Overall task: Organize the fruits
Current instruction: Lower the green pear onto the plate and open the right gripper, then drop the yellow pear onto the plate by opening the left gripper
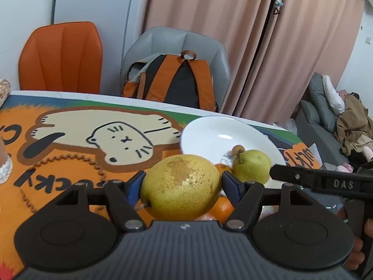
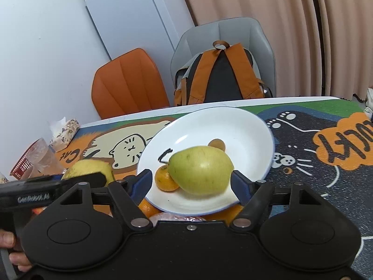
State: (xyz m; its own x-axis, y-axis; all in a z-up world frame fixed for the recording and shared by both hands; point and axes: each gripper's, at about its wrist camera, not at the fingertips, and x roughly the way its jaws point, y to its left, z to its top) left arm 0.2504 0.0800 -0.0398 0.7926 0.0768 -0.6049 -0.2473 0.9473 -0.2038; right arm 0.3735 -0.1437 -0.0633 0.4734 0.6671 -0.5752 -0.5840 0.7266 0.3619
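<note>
A yellow pear (image 1: 180, 186) with a brown rough patch sits between the blue pads of my left gripper (image 1: 181, 184), which is shut on it above the cat mat. In the right wrist view this pear (image 2: 88, 169) shows left of the white plate (image 2: 233, 128). A green pear (image 2: 200, 170) lies in the plate between the pads of my right gripper (image 2: 192, 182). The right pad is at its skin and a gap shows on the left, so it is open. A mandarin (image 2: 165, 178) and a small brown fruit (image 2: 216, 144) also lie in the plate.
More oranges (image 2: 146, 206) lie on the mat by the plate's near rim. A clear cup (image 2: 44, 156), a red basket (image 2: 22, 165) and a tissue box (image 2: 66, 129) stand at the table's left. Behind the table are an orange chair (image 1: 61, 56) and a backpack (image 1: 172, 79) on a grey chair.
</note>
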